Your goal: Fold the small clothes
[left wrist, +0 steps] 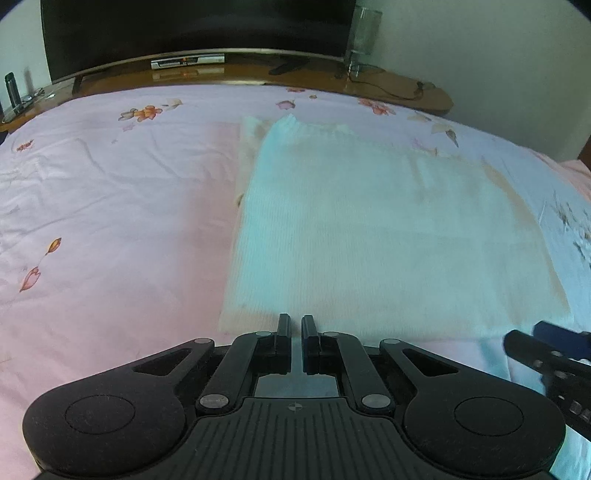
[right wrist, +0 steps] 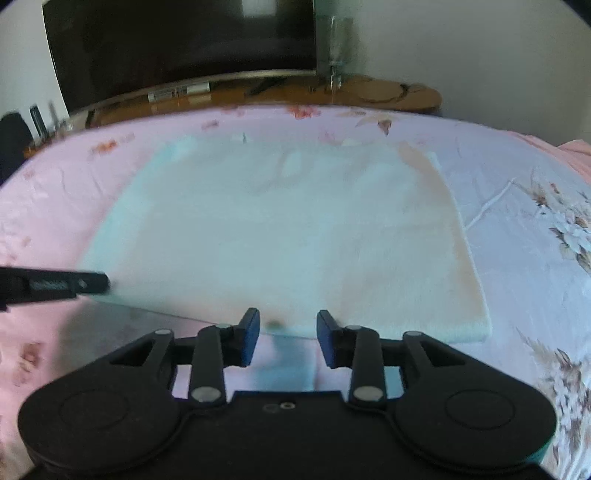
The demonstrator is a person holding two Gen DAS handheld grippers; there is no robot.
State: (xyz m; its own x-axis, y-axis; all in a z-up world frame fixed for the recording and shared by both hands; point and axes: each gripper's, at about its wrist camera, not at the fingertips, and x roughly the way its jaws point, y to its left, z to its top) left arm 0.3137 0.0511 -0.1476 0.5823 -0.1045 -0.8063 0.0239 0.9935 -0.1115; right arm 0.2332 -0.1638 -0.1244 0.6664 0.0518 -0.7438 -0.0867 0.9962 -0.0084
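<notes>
Garment (left wrist: pixel 369 229): pale, ribbed knit, lying flat on the bed as a folded rectangle. Near edge runs straight just ahead of both my grippers. A cream layer peeks out along its left side in the left view.

Left gripper (left wrist: pixel 296 325): jaws drawn together, only a thin slit between the pads, nothing in it. Tips sit over the garment's near edge, close to its left corner (contact not clear from this angle).

Right gripper (right wrist: pixel 287 325): jaws parted, a clear gap between the blue pads, nothing between them. Tips stand at the garment's near edge, right of my left gripper. Whether they touch the cloth I cannot tell; the right view is blurred.

Each gripper shows at the side of the other's view, so the two are near each other along the same edge.

Sheet (left wrist: pixel 110 221): pink, printed with flowers, lightly wrinkled, under the garment on all sides.

Beyond the bed: a wooden shelf (left wrist: pixel 240 74) with a dark screen (left wrist: pixel 199 26) on it and a clear glass (left wrist: pixel 364 33) at its right end.
</notes>
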